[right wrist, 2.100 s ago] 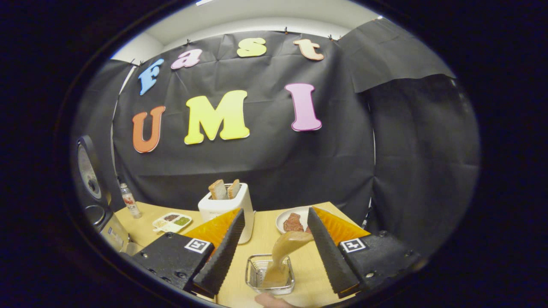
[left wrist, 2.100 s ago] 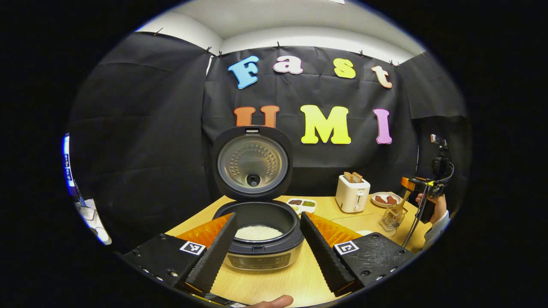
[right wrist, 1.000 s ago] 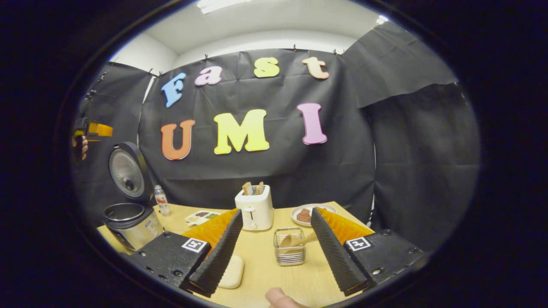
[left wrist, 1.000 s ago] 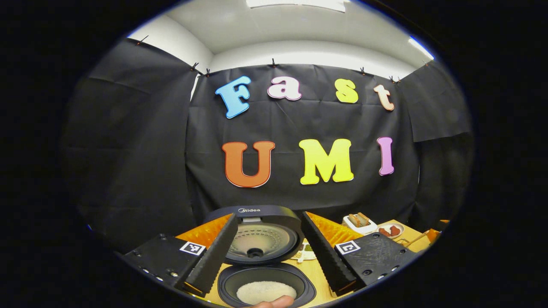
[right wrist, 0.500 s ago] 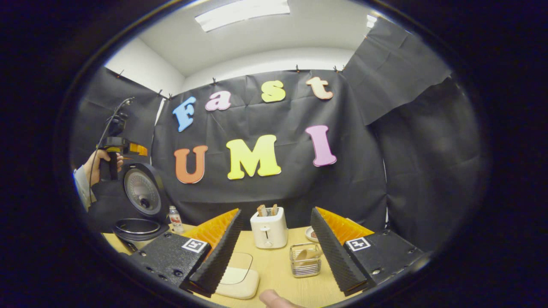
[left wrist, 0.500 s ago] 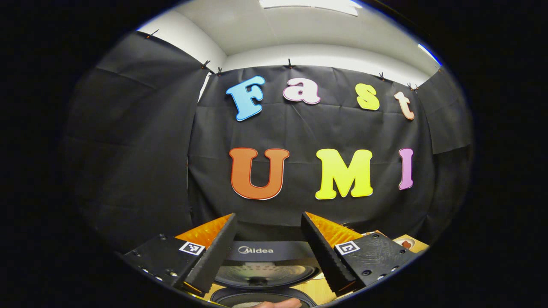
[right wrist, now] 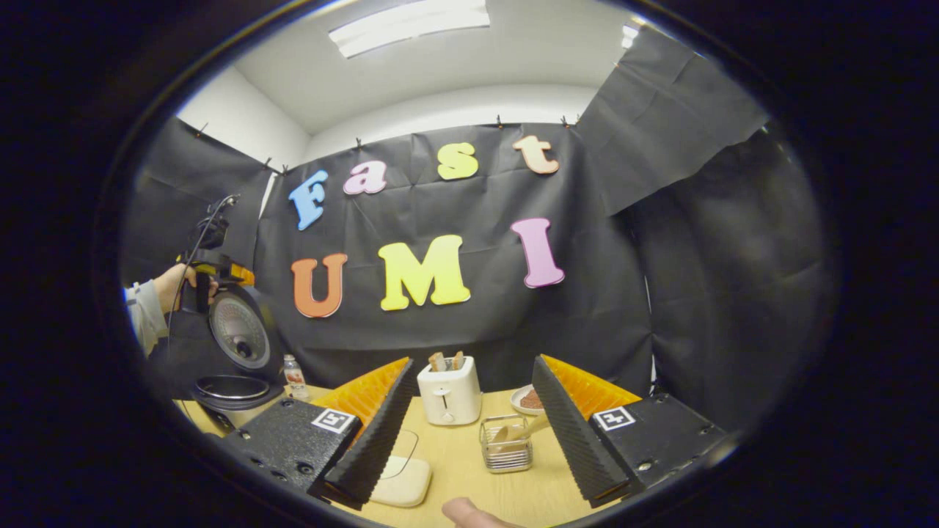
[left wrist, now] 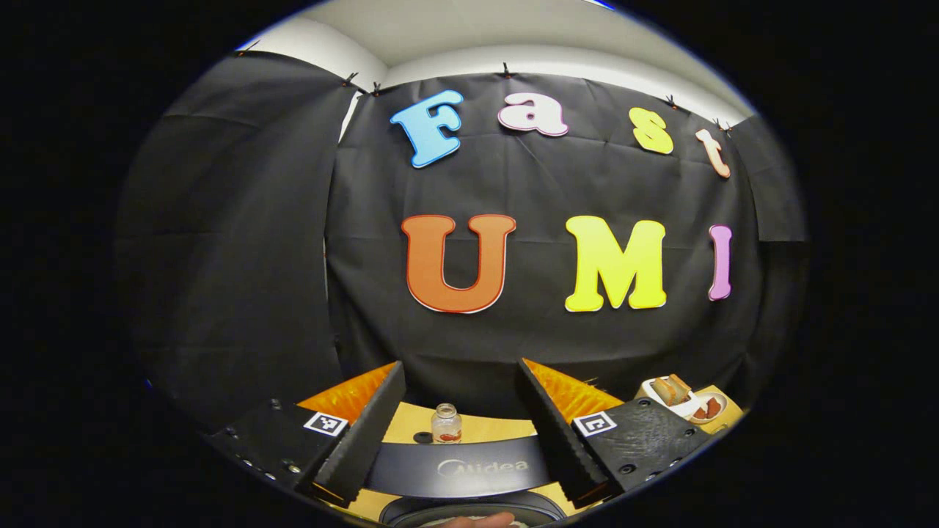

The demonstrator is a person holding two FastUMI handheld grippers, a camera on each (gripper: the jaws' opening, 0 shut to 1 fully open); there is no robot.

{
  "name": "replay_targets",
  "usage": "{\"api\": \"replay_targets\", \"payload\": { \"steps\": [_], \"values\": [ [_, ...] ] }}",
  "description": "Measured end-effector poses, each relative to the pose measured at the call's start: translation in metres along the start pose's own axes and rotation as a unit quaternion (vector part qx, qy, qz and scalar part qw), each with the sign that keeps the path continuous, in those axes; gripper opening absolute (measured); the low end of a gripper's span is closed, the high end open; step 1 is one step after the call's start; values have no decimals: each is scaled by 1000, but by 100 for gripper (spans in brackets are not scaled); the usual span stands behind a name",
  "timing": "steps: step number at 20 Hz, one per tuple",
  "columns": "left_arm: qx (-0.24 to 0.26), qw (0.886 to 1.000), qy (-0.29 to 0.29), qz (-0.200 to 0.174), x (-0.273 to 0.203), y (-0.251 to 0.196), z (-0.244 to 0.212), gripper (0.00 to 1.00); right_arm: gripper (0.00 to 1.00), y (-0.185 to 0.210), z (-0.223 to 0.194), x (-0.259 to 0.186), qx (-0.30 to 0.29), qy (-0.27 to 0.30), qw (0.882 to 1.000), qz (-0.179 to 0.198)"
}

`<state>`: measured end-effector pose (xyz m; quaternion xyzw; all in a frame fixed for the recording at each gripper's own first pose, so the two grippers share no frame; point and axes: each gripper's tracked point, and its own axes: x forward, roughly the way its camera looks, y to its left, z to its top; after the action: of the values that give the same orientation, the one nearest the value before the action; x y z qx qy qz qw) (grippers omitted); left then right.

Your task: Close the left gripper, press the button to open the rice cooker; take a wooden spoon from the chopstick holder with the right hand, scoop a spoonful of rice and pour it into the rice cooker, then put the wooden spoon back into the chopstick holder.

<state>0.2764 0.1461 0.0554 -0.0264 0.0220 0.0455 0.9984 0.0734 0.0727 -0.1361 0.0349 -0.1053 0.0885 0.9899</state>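
Spoon [right wrist: 519,430] sits in holder [right wrist: 505,444]; my right gripper [right wrist: 473,422] gapes empty above, left gripper [left wrist: 458,414] gapes over lid [left wrist: 458,466], presumably for closing.

left tongs [left wrist: 461,400] – spread wide, nothing held | right tongs [right wrist: 469,396] – spread wide, nothing held, level

The right gripper [right wrist: 469,433] is hovering over the surface [right wrist: 455,469] with its fingers spread wide, nothing between them. Ahead, a spoon [right wrist: 513,431] is leaning in the wire holder [right wrist: 505,444], with a toaster [right wrist: 448,392] just behind. Far left, the other gripper [right wrist: 213,271] is sitting above the cooker's [right wrist: 233,392] raised lid [right wrist: 238,339].
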Motion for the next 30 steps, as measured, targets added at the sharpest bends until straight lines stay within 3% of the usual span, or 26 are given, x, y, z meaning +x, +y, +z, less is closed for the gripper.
{"api": "replay_targets", "payload": {
  "steps": [3,11,18,25,30],
  "values": [
    [-3,1000,21,0,-11,-4,-8,99,100,-3,22,-25,34,-5,999,-6],
    [0,999,39,9,-60,-12,-34,99,100,-20,34,-78,53,9,998,-34],
    [0,997,81,2,-111,-23,-92,99,100,-26,20,-104,-42,80,995,-33],
    [0,992,125,-11,-153,-29,-151,99,100,-18,45,-135,-74,65,995,-30],
    [3,995,100,-12,-182,-26,-163,98,100,0,58,-126,-91,59,994,-16]
  ]
}}
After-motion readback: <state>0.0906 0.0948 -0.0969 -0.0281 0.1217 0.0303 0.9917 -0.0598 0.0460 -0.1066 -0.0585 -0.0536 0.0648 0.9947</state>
